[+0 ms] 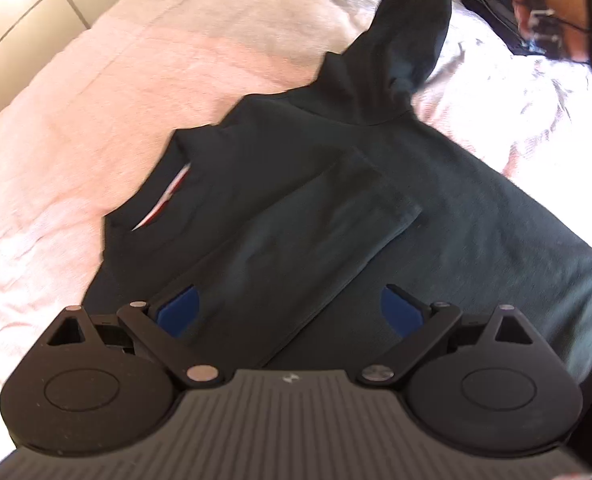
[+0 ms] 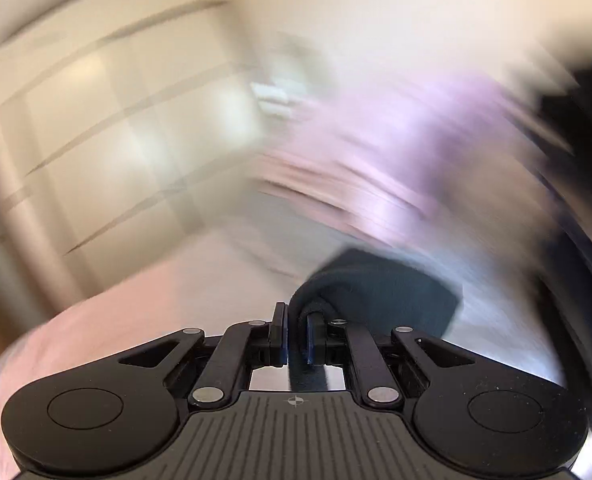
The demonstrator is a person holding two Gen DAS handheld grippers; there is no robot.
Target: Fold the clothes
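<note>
1. The left gripper [image 1: 290, 312] is hovering with its fingers [image 1: 178, 310] spread wide, holding nothing, directly over the dark shirt [image 1: 476, 220].
2. One sleeve [image 1: 296, 236] is already lying folded across the shirt's body, running from 7 o'clock toward 1 o'clock, so I judge that side finished.
3. The shirt is lying on the pink bed [image 1: 96, 100], its collar label showing at 9 o'clock.
4. The other sleeve [image 1: 412, 24] is rising off the bed toward 1 o'clock, where the right gripper [image 2: 296, 334] is lifting it, fingers pinched narrow on the cloth.
5. That sleeve's fold and the body folds are looking unfinished; roughly a third seems done.
</note>
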